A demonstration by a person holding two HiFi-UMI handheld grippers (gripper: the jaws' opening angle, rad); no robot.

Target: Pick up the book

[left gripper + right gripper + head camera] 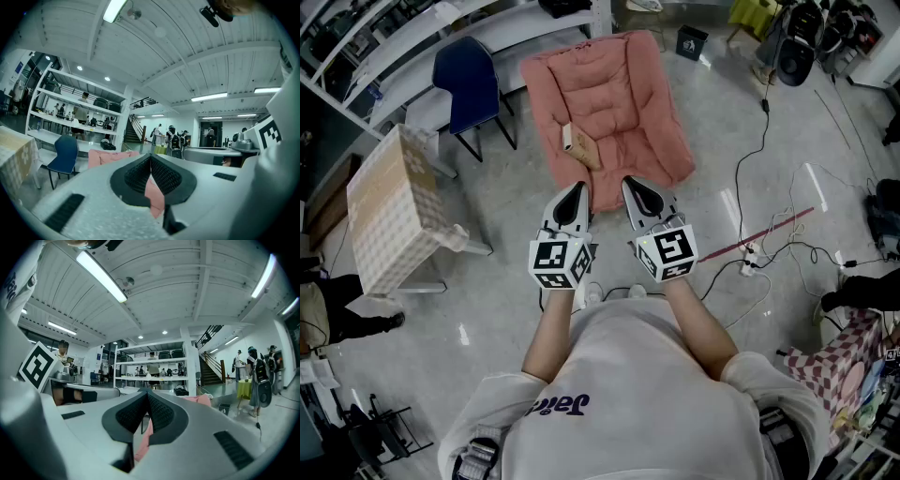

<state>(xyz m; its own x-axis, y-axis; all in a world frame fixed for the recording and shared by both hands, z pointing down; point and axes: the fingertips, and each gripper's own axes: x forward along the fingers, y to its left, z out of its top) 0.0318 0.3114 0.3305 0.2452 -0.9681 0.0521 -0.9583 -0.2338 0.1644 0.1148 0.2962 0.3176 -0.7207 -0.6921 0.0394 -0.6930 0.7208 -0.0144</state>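
Observation:
A tan book (pixel 579 145) lies on the left part of a pink padded lounge chair (pixel 623 103) on the floor ahead of me. Both grippers are held level, side by side in front of my chest, short of the chair's near edge. My left gripper (pixel 574 195) has its jaws together with nothing between them; its own view shows the dark pads (pixel 140 176) meeting, with the pink chair (pixel 105 157) beyond. My right gripper (pixel 632 187) is likewise shut and empty (pixel 147 397). The book is hidden in both gripper views.
A blue chair (pixel 469 84) and a low table with a checked cloth (pixel 394 206) stand at the left. Cables and a power strip (pixel 748 267) lie on the floor at the right. Shelving (pixel 70 117) and several people stand far off.

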